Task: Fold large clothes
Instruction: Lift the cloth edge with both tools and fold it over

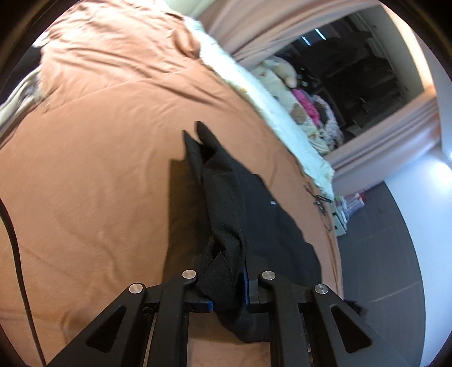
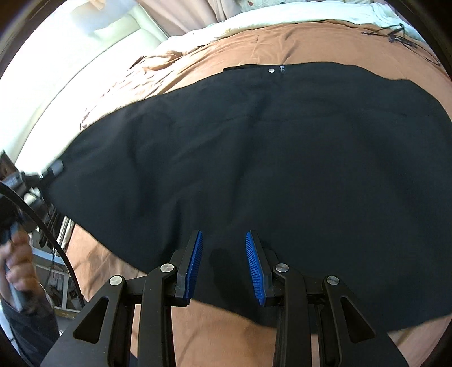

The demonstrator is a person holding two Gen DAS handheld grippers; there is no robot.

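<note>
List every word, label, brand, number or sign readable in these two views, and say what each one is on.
No text can be read in either view.
Black garment: the metal snap and the small tab beside it show no legible marking.
Packages on the floor by the bed: any print is too small and blurred to read.
Left tongs and right tongs: no lettering visible.

Left gripper [image 1: 226,285] jaws clamped — right gripper [image 2: 224,265] agape

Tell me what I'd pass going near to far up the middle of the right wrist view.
Right tool, open → black garment spread flat → its metal snap at the far edge → brown bedsheet → white bedding.
</note>
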